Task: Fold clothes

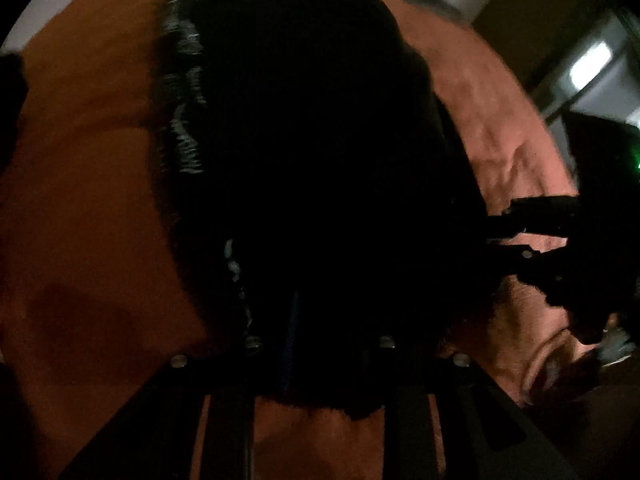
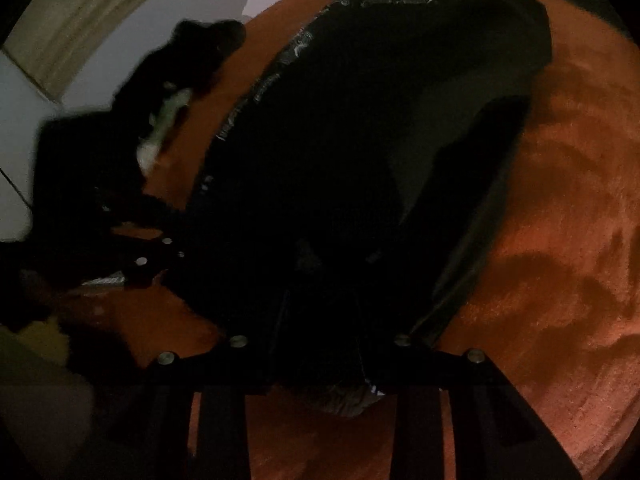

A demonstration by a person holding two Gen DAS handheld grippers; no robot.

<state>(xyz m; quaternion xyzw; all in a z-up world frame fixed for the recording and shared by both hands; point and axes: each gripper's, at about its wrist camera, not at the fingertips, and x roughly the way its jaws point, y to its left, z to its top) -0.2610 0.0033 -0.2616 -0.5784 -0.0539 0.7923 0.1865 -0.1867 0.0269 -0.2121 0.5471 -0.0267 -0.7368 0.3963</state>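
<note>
Black garment (image 1: 312, 152) lies spread on an orange blanket (image 1: 80, 208), filling the middle of both wrist views. Very dark footage, fabric detail mostly lost. A pale stitched or printed edge (image 1: 182, 92) runs along the garment's left side in the left wrist view; the same edge (image 2: 256, 92) shows along its upper left in the right wrist view.

Left gripper (image 1: 316, 344) sits at the garment's near edge, cloth bunched between its fingers. Jaws look clamped on the garment, though the black fingers blend into the black fabric. Right gripper (image 2: 320, 340) is likewise at the garment's near edge — fabric gathered between the fingers, a small grey fold (image 2: 344, 398) poking out below them. Looks clenched on the garment too.

Each gripper shows in the other's view: the right one (image 1: 532, 236) at the garment's right side, the left one (image 2: 140, 248) at its left side — both touching the cloth edge.

A pale wall (image 2: 120, 76) shows beyond the blanket.
</note>
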